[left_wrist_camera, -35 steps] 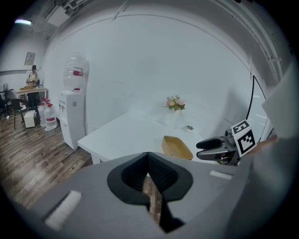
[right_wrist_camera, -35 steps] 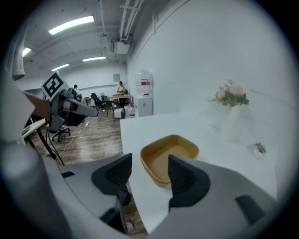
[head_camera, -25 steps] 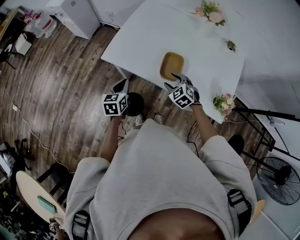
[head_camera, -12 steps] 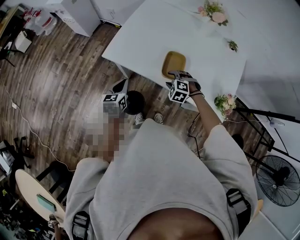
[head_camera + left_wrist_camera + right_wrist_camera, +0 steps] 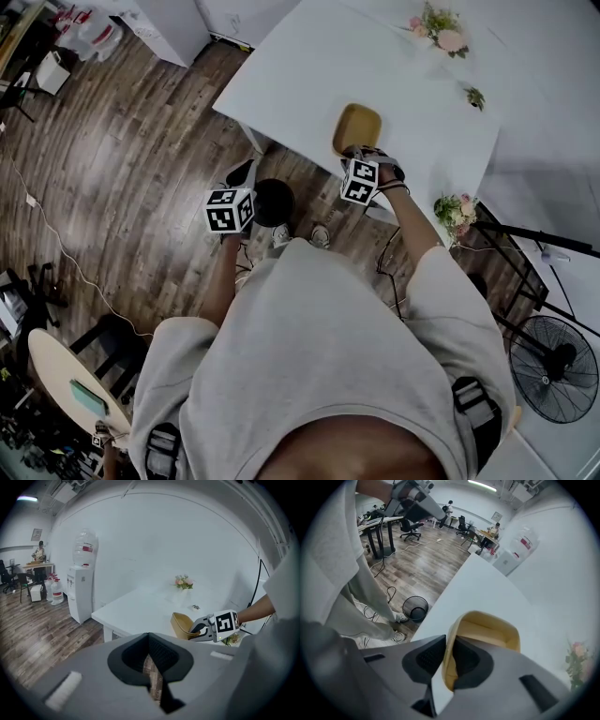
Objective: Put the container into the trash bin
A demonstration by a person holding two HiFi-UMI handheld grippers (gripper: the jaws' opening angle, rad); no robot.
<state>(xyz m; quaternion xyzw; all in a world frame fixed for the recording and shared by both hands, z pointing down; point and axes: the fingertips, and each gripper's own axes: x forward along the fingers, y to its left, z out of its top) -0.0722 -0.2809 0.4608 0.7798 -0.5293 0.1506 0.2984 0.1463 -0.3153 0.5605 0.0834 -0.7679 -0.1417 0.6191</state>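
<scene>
Down dropped my right gripper, jaws closing on the tan container wall; left gripper clenched, empty. Grasp step; next needed a lift toward the trash bin, eight o'clock.

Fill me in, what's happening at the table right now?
A person stands at the white table with a tool in each hand. The right tool is closing its jaws on the near wall of the tan container, one jaw inside and one outside, close to the table's edge. The left tool is shut with nothing in it, held out over the floor. The black trash bin stands on the floor beside the table, and the container is not yet in it.
</scene>
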